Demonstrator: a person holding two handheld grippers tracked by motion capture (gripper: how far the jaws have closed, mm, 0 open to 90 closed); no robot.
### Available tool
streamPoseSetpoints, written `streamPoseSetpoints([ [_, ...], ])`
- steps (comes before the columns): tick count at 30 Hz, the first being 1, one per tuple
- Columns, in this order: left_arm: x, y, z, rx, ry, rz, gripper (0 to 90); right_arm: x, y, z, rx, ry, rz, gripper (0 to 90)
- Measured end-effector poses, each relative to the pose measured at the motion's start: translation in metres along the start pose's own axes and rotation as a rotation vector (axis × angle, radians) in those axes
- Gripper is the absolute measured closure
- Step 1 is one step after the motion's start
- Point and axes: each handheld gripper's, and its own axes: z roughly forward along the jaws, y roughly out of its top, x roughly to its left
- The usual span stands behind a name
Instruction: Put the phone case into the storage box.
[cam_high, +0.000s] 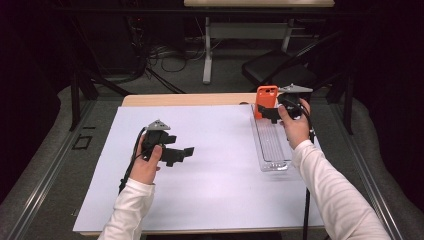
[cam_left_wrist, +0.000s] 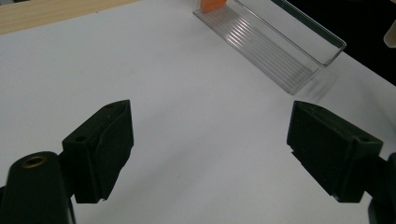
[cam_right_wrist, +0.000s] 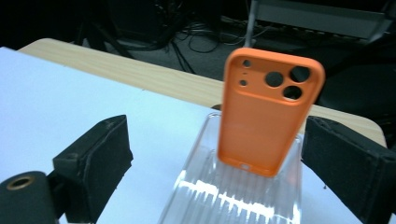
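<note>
Right gripper view: orange phone case upright in clear tray, right gripper released; left gripper released, empty. Case likely light, flexible, smooth; grip long edges.

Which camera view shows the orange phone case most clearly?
The right gripper view: the orange phone case stands upright in the clear tray, camera holes visible. The high view shows it small and far; the left gripper view catches one corner.
</note>
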Motion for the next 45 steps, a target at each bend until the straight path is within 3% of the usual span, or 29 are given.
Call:
streamPoseSetpoints([
  [10, -0.001, 0.001, -0.002, -0.003, -0.003, 0.003, 15.1, 0.039, 0.001, -0.021, -0.019, 0.147, -0.052, 8.1],
  [18, -0.002, 0.002, -0.004, -0.011, -0.005, 0.007, 15.1, 0.062, -0.002, -0.032, -0.016, 0.21, -0.1, 9.5],
  [37, -0.002, 0.003, -0.007, -0.022, -0.006, 0.004, 15.1, 0.104, -0.027, -0.052, -0.015, 0.339, -0.113, 11.0],
  [45, -0.003, 0.002, -0.007, -0.018, -0.005, 0.004, 15.1, 0.115, -0.04, -0.061, -0.033, 0.366, -0.072, 11.9],
])
